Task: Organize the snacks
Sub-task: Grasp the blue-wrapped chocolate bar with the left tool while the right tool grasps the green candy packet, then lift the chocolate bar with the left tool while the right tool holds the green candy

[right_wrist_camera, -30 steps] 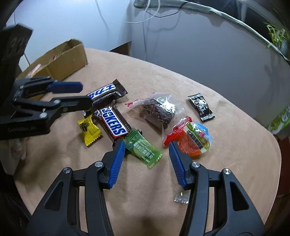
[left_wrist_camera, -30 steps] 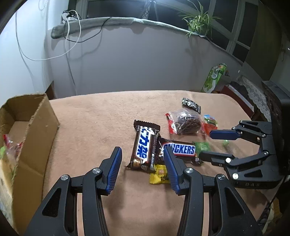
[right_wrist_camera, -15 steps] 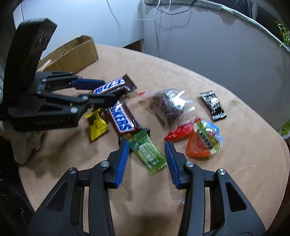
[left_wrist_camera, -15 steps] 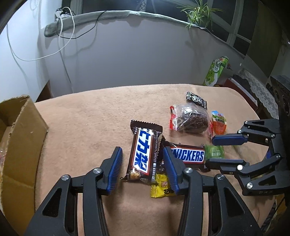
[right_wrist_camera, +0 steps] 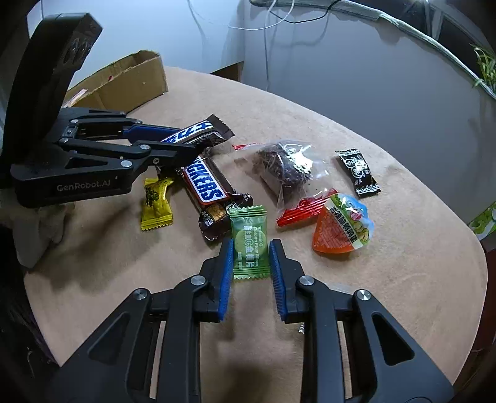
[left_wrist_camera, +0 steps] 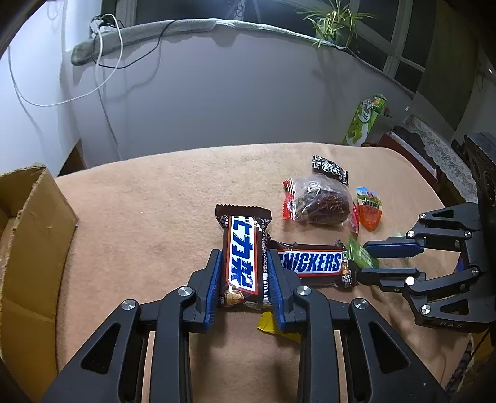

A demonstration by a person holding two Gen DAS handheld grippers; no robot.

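The left gripper (left_wrist_camera: pixel 244 277) pinches the brown bar (left_wrist_camera: pixel 245 257) between its pads – the right gripper (right_wrist_camera: pixel 250 269) brackets the green sachet (right_wrist_camera: pixel 250 246), jaws narrowed, contact unclear.

wall (left_wrist_camera: pixel 201 102) grey | window (left_wrist_camera: pixel 400 40) dark | tablecloth (left_wrist_camera: pixel 148 198) tan

A tan fleece cloth (left_wrist_camera: pixel 155 198) is covering the table. Behind it a grey wall (left_wrist_camera: pixel 217 102) is standing, with a white cable (left_wrist_camera: pixel 102 77) and a black cable (left_wrist_camera: pixel 155 40) hanging over its padded top. A spider plant (left_wrist_camera: pixel 333 18) is sitting by the windows, and a green carton (left_wrist_camera: pixel 365 121) is standing beyond the table's far edge
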